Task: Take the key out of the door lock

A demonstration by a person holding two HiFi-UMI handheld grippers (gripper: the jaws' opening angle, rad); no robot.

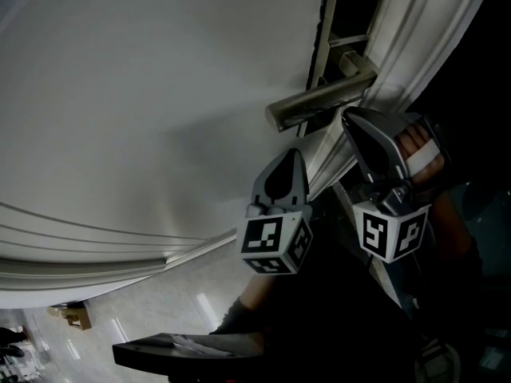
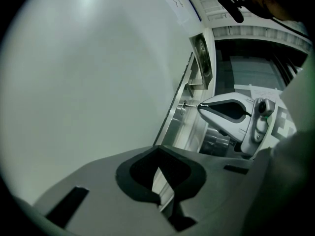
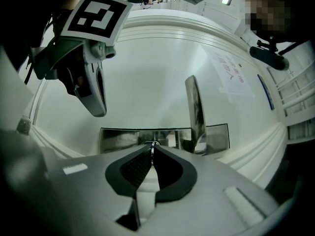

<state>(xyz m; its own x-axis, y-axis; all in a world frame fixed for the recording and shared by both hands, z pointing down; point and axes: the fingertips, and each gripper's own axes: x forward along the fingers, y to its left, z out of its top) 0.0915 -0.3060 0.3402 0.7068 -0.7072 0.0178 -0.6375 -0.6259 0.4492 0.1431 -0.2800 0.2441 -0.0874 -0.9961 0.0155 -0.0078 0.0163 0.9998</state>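
Key [image 3: 153, 143] pinched edge-on at the tips of the right gripper [image 3: 151, 150], jaws closed on its head, blade reaching into the lock [image 2: 183, 107]. Lock set in a metal plate [image 3: 118, 140], just beside the base of the door handle [image 3: 196, 107]. Handle lever standing out from that same plate, close alongside the right gripper's jaws but apart from them, leaving only a narrow gap on that side. Hand [image 1: 417, 146] wrapped round the right gripper's body, farther out from the handle. Left gripper [image 2: 157, 154] on the key's side of the handle, well apart from it, jaws closed tip to tip with nothing between, hanging off the door [image 1: 144, 94] and touching nothing. Beyond the plate's edges away from the handle, broad bare door face with plenty of free room. Raised moulding [image 3: 256, 149] curving round the panel on the handle's far side.
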